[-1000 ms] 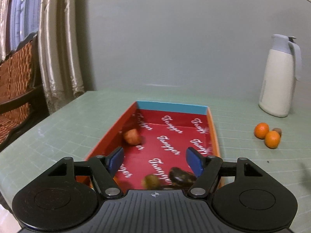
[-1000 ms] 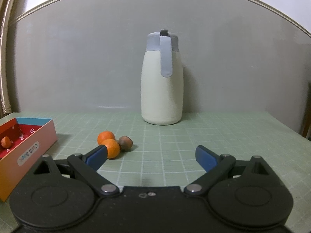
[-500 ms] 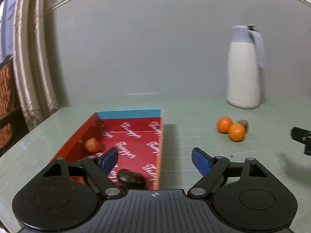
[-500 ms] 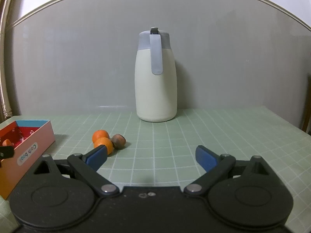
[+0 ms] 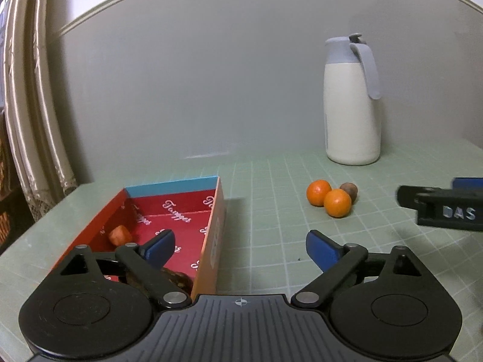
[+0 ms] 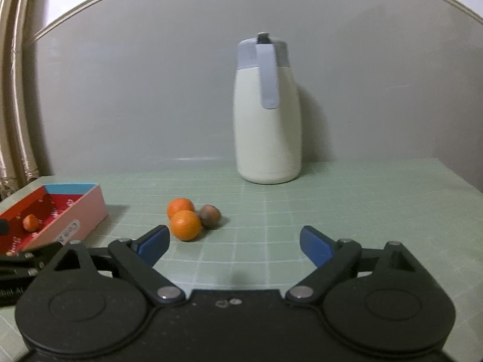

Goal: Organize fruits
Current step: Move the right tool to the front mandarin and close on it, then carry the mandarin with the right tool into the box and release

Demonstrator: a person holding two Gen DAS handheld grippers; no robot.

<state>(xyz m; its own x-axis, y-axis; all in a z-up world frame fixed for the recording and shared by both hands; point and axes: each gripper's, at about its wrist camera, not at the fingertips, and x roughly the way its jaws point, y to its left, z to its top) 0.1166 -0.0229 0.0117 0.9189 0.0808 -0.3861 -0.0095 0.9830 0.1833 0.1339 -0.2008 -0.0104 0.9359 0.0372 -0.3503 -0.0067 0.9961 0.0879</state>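
Two oranges [image 5: 337,202] and a small brown fruit [image 5: 349,192] lie together on the green grid mat; they also show in the right wrist view, the nearer orange [image 6: 185,224] and the brown fruit [image 6: 209,216]. A red open box [image 5: 211,235] holds a small orange fruit [image 5: 120,235] and a dark fruit [image 5: 178,279] near its front. My left gripper [image 5: 240,247] is open and empty, straddling the box's right wall. My right gripper [image 6: 234,242] is open and empty, just in front of the oranges, and shows at the left wrist view's right edge [image 5: 440,208].
A cream jug with a grey lid and handle [image 5: 351,105] stands at the back against the grey wall, also in the right wrist view [image 6: 267,114]. Curtains [image 5: 27,105] hang at the left. The table's left edge [image 5: 18,241] is close to the box.
My left gripper has swung right, from over the box towards the oranges. My right gripper has moved forward, closer to the oranges and jug. Both stayed open.
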